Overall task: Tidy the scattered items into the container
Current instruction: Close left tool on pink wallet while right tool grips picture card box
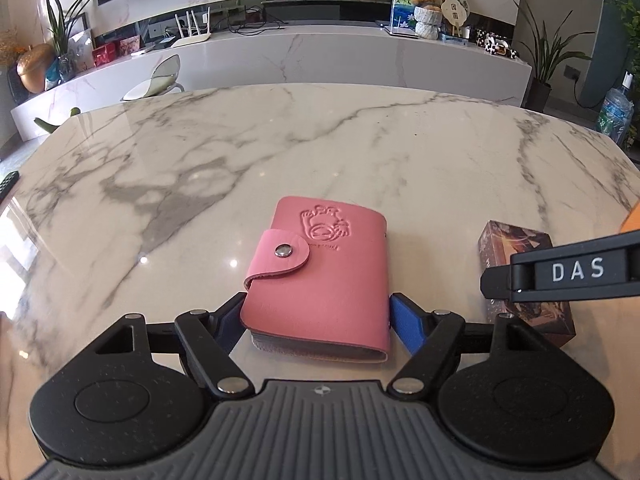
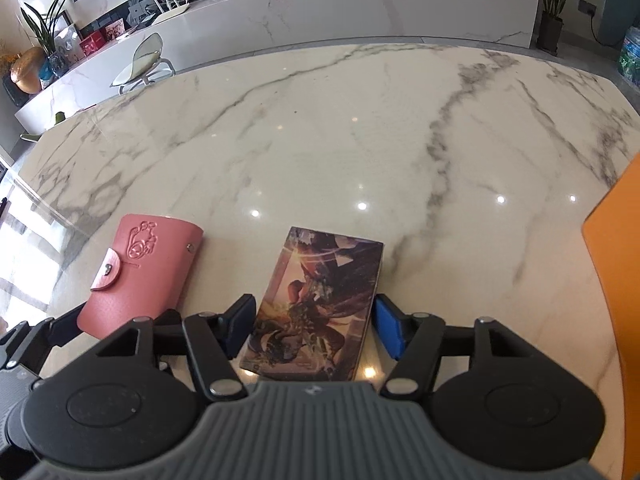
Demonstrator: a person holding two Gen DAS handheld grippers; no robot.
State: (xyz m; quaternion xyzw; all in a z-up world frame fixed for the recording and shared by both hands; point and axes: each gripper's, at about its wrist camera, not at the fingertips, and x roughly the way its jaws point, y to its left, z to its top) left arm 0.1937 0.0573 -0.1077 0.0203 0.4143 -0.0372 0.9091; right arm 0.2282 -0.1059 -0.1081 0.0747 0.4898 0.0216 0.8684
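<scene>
Pink leather card holder (image 1: 320,280) on the marble tabletop (image 1: 320,140) sits between the left hand-held gripper's (image 1: 318,316) wide fingers, the printed box (image 2: 316,304) likewise inside the right hand-held gripper (image 2: 316,324) (neither visibly squeezed), so nothing seems put away, the orange container (image 2: 612,280) waiting rightmost.
</scene>
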